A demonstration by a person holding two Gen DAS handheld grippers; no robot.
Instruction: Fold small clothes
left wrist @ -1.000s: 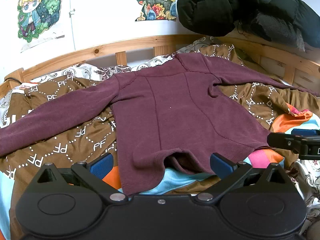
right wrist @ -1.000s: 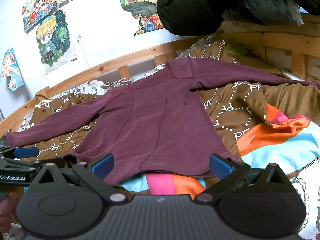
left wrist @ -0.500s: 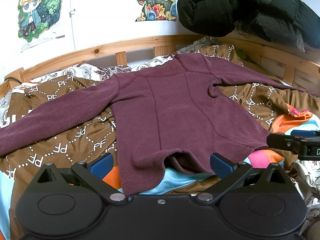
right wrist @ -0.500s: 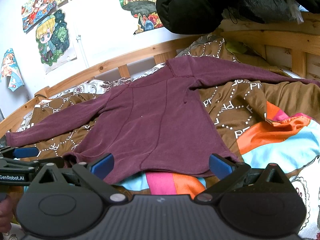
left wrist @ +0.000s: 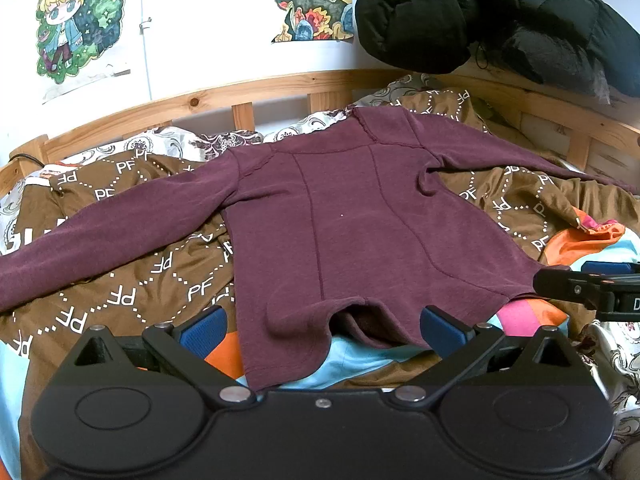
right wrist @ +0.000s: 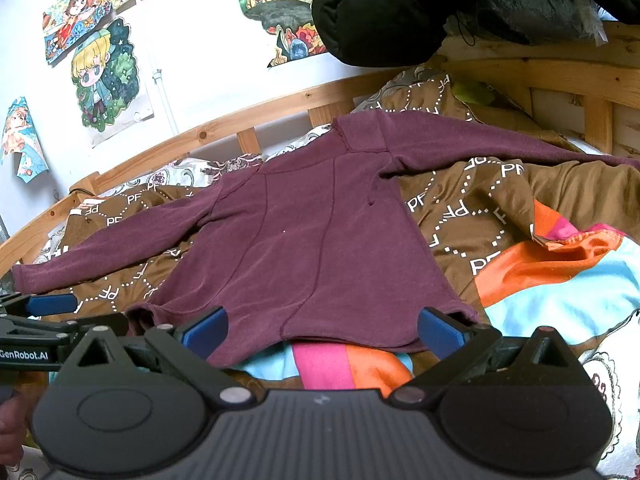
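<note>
A maroon long-sleeved sweater (left wrist: 352,216) (right wrist: 304,236) lies spread flat on the bed, back up, both sleeves stretched out sideways and the hem nearest me. My left gripper (left wrist: 322,326) is open just in front of the hem's left half, nothing between its blue pads. My right gripper (right wrist: 320,330) is open too, wide across the hem's right half, holding nothing. Each gripper shows at the edge of the other's view: the right gripper (left wrist: 592,284) by the hem's right corner, the left gripper (right wrist: 44,320) near the left sleeve's cuff.
A brown patterned quilt (left wrist: 120,280) with orange, pink and blue patches covers the bed. A wooden bed rail (left wrist: 240,92) runs along the back and right. A black padded jacket (left wrist: 480,16) hangs over the rail at the upper right. Posters are on the white wall.
Almost nothing has changed. Both grippers stay open at the hem; the right wrist view has shifted very slightly.
</note>
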